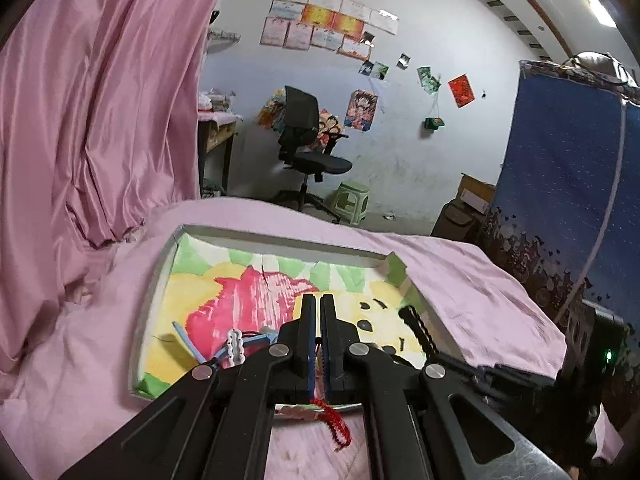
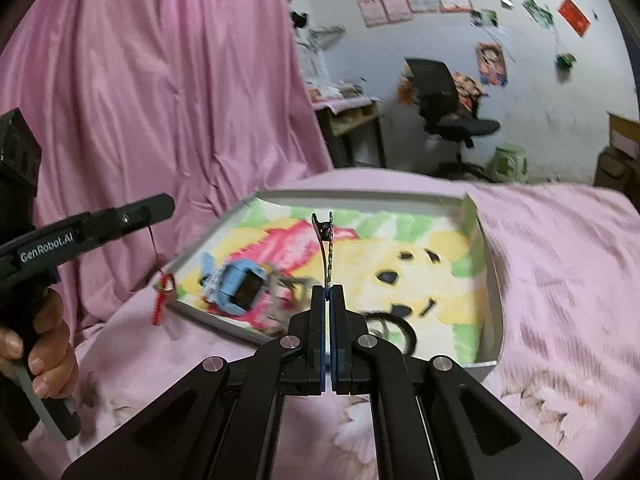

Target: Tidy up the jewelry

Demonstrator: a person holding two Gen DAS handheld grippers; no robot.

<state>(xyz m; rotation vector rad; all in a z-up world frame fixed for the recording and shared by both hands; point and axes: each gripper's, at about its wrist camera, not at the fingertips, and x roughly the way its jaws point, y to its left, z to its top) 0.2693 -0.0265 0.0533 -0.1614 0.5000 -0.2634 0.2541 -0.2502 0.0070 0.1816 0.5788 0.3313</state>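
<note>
Right claw (image 2: 329, 292) pinching shut on dark hair clip (image 2: 326, 244), long axis pointing up-frame over tray (image 2: 494, 296). Left claw (image 2: 160, 205) clamping red cord (image 2: 160, 300), dangling downward.

Both fisheye views are evenly, softly lit; lines are bent and corners blackened at the edges. Glare is seen from a ceiling light (image 1: 596, 0) at upper right. The right view is smeared by motion blur.

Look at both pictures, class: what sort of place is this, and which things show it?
Probably a bedroom or study at home. A pink sheet covers what looks like a bed, certificates and posters are stuck on the wall, and an office chair stands by a desk.
</note>
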